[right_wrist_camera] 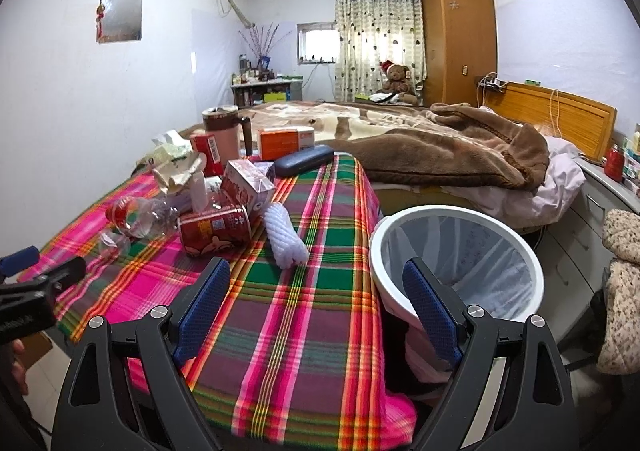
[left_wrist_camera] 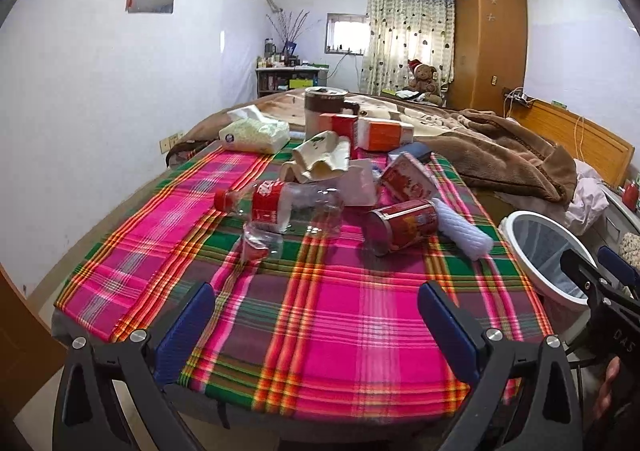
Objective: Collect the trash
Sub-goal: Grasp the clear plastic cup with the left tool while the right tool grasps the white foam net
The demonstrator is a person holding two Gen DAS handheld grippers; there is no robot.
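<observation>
Trash: a heap near the middle of the plaid table, namely a crushed clear bottle, a red can on its side, a white ribbed roll and a red carton.
Bin: white, lined bin just beside the table's right edge.
My left gripper: spread wide, holding nothing, short of the heap.
My right gripper: spread wide, empty, between table edge and bin.
How I'd go: take the nearest loose piece first, squarely across its body.
Caution: the can may roll.

Table under a bright pink, green and red plaid cloth

Toward twelve o'clock lie a crushed clear plastic bottle, a red can and a white ribbed roll.
</observation>
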